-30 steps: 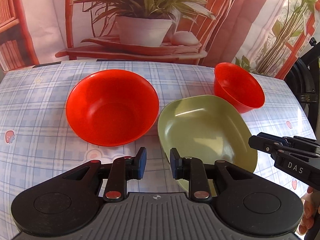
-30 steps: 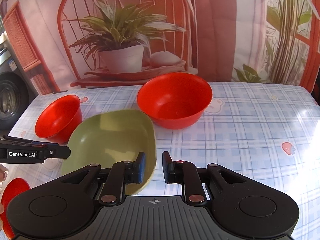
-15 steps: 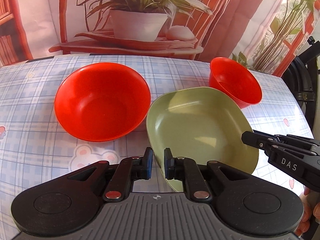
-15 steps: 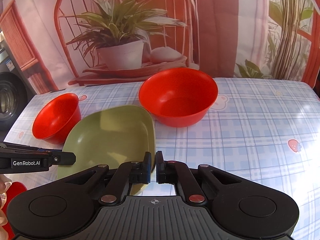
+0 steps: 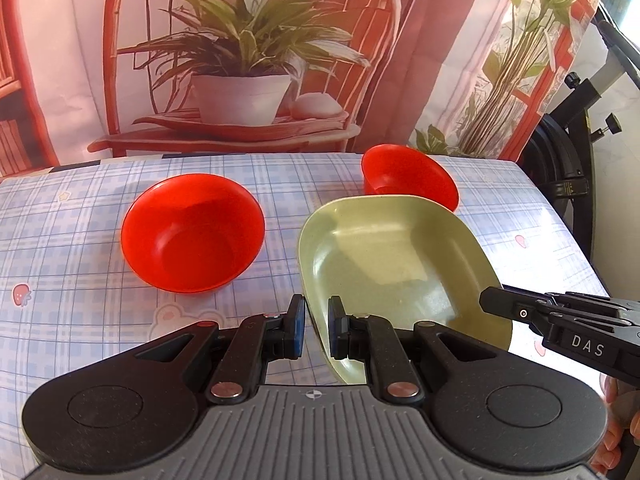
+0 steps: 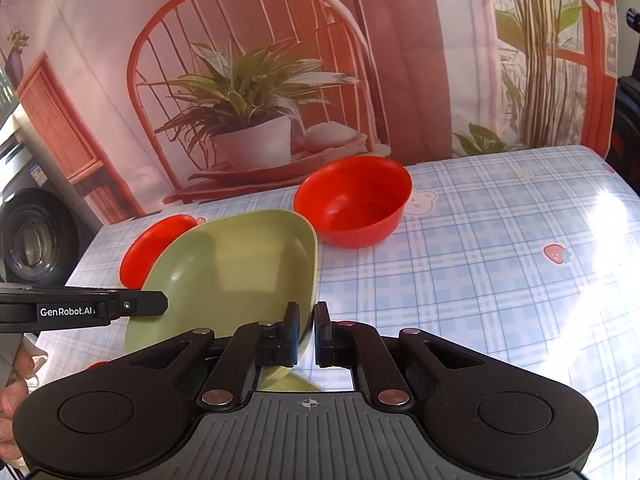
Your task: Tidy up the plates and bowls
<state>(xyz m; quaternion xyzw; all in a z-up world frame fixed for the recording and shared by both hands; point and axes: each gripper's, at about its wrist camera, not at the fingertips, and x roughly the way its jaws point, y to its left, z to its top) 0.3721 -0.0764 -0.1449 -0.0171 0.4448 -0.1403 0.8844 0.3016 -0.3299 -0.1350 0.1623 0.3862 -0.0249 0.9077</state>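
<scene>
A green square plate (image 5: 396, 264) is held off the table by both grippers, one on each of two opposite rims. My left gripper (image 5: 316, 326) is shut on its near-left rim. My right gripper (image 6: 307, 332) is shut on the opposite rim of the plate (image 6: 240, 272). A large red bowl (image 5: 192, 232) stands on the table left of the plate; it also shows in the right wrist view (image 6: 354, 202). A small red bowl (image 5: 408, 174) stands behind the plate, partly hidden by it in the right wrist view (image 6: 150, 248).
The table has a blue checked cloth (image 5: 60, 280) and ends at a printed backdrop (image 5: 240, 60). A black stand (image 5: 568, 152) is beyond the table's edge. A red object (image 6: 94, 365) peeks out under the plate at lower left.
Both grippers closed on the green plate's rims and lifted it off the table. The bowls have not moved.
</scene>
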